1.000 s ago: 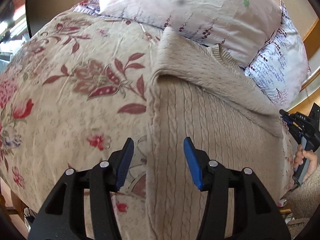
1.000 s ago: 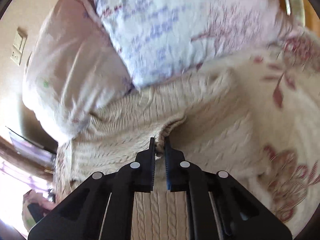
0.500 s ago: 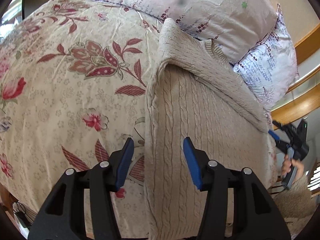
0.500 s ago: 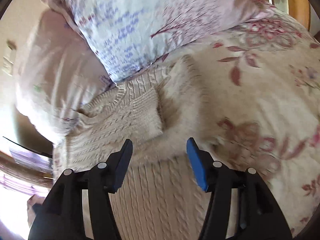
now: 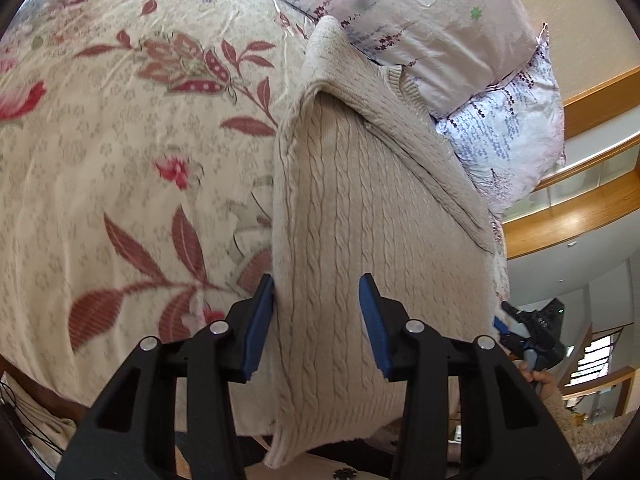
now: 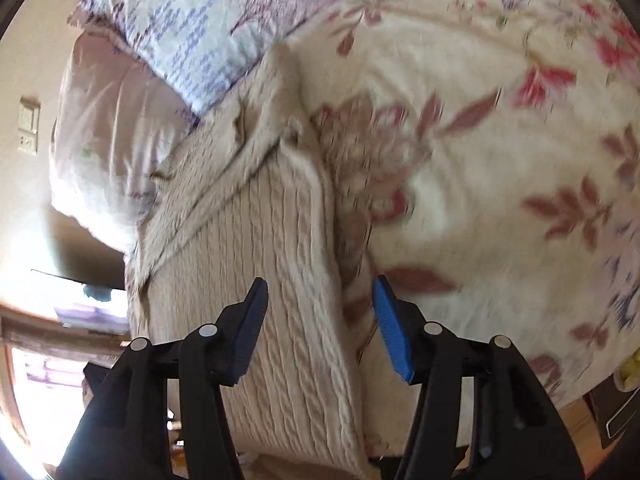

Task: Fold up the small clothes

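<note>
A beige cable-knit sweater (image 5: pixel 360 216) lies flat on the floral bedspread (image 5: pixel 120 152), both sleeves folded over its upper part, its hem hanging over the bed's near edge. My left gripper (image 5: pixel 316 316) is open, its fingers straddling the sweater's left folded edge near the hem. My right gripper (image 6: pixel 318 320) is open over the sweater's (image 6: pixel 272 264) right folded edge near the hem. The right gripper (image 5: pixel 520 332) also shows at the far right of the left wrist view, beside the sweater's right side.
Two pillows (image 5: pixel 420 20) lie at the head of the bed, touching the sweater's collar; they also show in the right wrist view (image 6: pixel 192 40). A wooden railing (image 5: pixel 580 208) runs at the right. The bedspread (image 6: pixel 500 160) stretches to the sweater's right.
My right gripper let go of the folded sleeve, opened, and pulled back down to the hem. My left gripper moved closer to the hem and onto the sweater's left edge.
</note>
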Demonstrator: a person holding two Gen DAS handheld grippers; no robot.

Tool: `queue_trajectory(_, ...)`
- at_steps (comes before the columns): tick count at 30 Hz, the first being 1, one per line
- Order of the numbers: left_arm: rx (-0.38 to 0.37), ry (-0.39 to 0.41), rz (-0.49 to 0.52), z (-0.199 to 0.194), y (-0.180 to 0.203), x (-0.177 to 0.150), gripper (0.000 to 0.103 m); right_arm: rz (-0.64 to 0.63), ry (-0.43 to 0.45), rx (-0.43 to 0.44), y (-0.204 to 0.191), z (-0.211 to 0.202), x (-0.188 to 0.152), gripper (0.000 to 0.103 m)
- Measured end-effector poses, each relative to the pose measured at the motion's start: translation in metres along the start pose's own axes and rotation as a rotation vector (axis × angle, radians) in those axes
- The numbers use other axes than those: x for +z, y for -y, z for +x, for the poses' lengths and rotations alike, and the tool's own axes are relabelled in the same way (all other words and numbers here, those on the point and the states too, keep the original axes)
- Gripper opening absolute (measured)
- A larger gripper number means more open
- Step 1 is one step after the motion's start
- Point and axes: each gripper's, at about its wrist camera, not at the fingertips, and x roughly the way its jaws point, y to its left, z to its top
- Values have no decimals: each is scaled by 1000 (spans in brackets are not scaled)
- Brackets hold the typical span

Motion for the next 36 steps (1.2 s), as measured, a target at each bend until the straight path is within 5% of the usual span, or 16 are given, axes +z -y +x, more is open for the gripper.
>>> queue_trajectory(8, -105, -76, -38, 0, -3, -35, 26, 56, -173, 294, 16, 6, -33, 39)
queue_trajectory(11, -115, -103, -44, 1, -2, -47, 22, -7, -229, 229, 17, 2, -41, 31)
queue_trajectory(20, -54, -173, 40, 6, 15, -52, 21, -227, -412, 111, -12, 1, -57, 31)
queue_trajectory(22, -61, -196, 34, 9, 14, -52, 12, -262, -435, 102, -15, 2, -62, 23)
queue_trajectory(23, -57, -203, 34, 11, 14, -53, 8, -284, -451, 92, -18, 4, -64, 8)
queue_trajectory(24, -49, -204, 44, 11, 15, -54, 8, -315, -464, 84, -21, 7, -66, 8)
queue_trajectory(27, -59, -181, 59, 7, 16, -49, 6, -382, -411, 90, -31, 2, -63, 7)
queue_trajectory(36, -124, 18, 78, -24, 26, 11, 6, -434, -49, 111, -62, -42, -8, 7)
